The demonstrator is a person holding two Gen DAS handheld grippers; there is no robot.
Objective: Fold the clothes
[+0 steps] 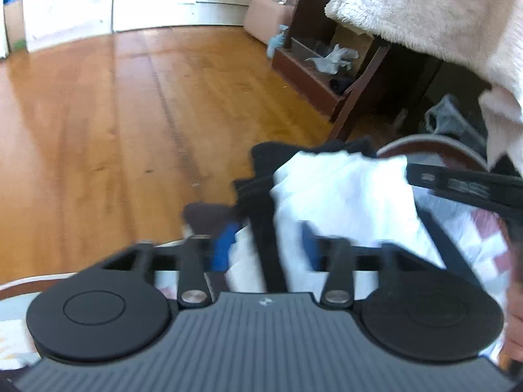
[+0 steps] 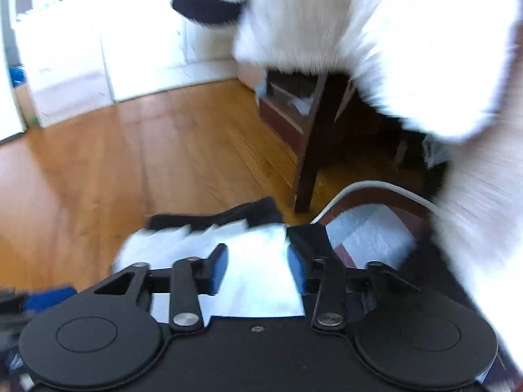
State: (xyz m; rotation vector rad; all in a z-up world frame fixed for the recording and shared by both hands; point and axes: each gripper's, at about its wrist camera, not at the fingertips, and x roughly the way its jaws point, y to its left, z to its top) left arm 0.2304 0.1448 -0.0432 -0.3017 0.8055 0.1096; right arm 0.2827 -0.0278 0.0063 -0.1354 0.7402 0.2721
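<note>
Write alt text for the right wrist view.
The right gripper, jaws apart, hangs over a white garment with a black edge, nothing clamped. Beyond lie a wooden floor and a dark table leg; a fluffy white fabric fills the upper right.

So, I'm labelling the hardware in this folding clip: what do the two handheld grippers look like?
Both look alike. The left gripper has a dark ribbed body, two round black discs, black link arms on silver pivot bolts, and blue finger pads. The right gripper shows the same black discs, silver bolts and blue pads. No cables are visible.
</note>
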